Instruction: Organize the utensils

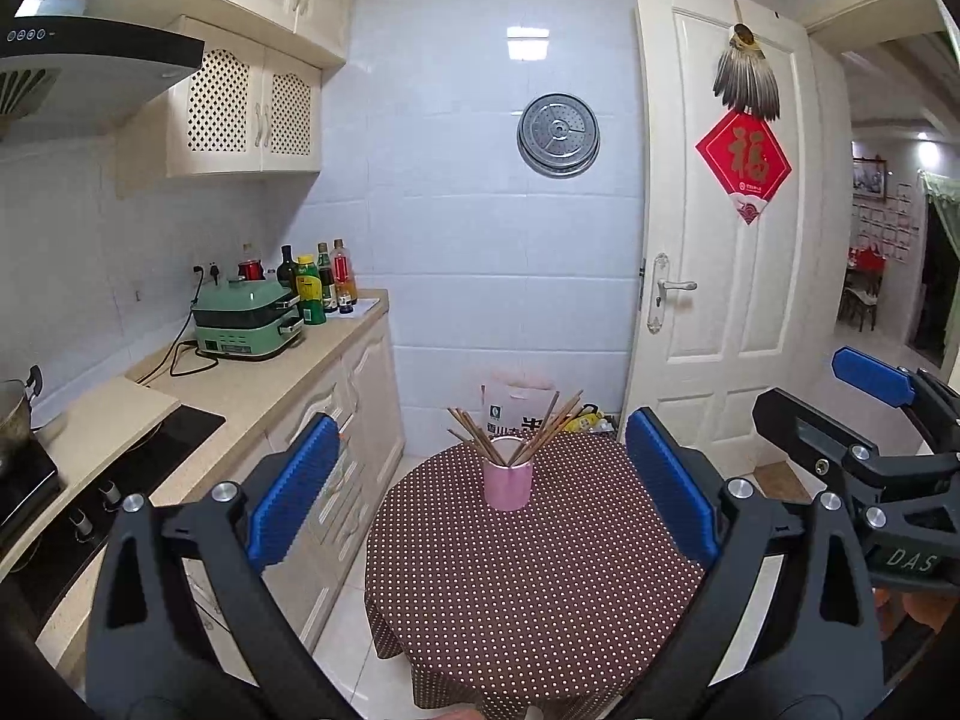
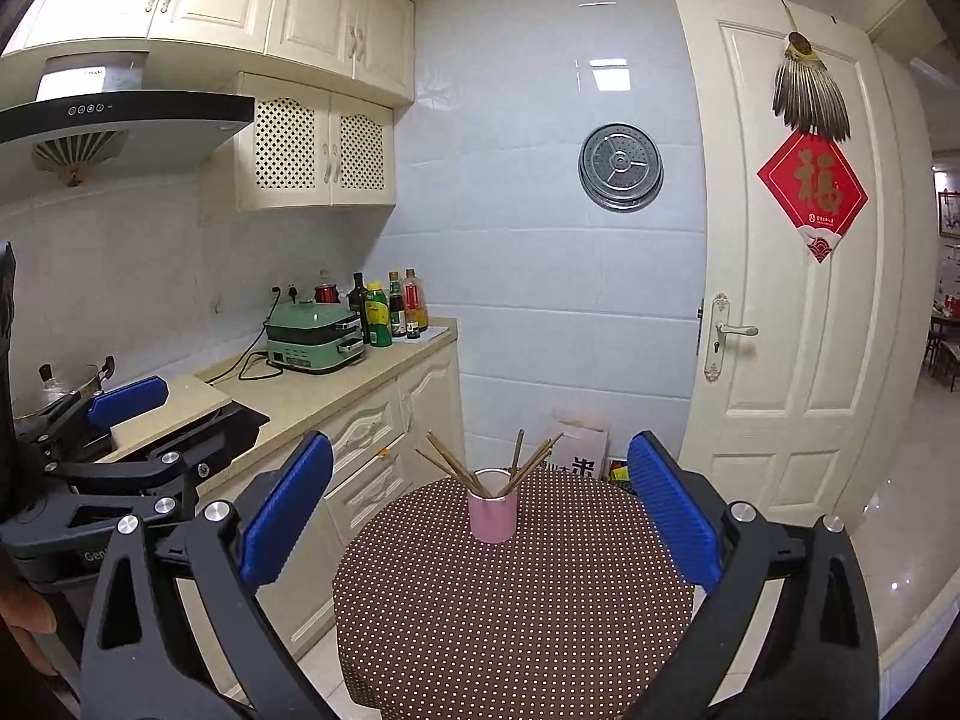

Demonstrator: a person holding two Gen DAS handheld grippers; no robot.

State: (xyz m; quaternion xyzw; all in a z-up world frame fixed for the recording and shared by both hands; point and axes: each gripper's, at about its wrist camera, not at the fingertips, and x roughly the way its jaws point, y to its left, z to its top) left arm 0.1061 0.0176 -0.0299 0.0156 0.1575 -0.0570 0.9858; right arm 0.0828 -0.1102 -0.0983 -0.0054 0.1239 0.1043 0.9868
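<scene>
Pink cup (image 1: pixel 507 483) of wooden chopsticks (image 1: pixel 516 427) stands at 12 o'clock on dotted counter (image 1: pixel 516 588). Left tongs (image 1: pixel 483 489) wide, empty. Right tongs (image 2: pixel 480 507) wide, empty, well short of cup.

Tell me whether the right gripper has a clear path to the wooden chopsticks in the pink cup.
Probably yes. The right gripper is open and empty, facing the pink cup of wooden chopsticks across bare brown polka-dot tablecloth. The left gripper is off to the side.
</scene>
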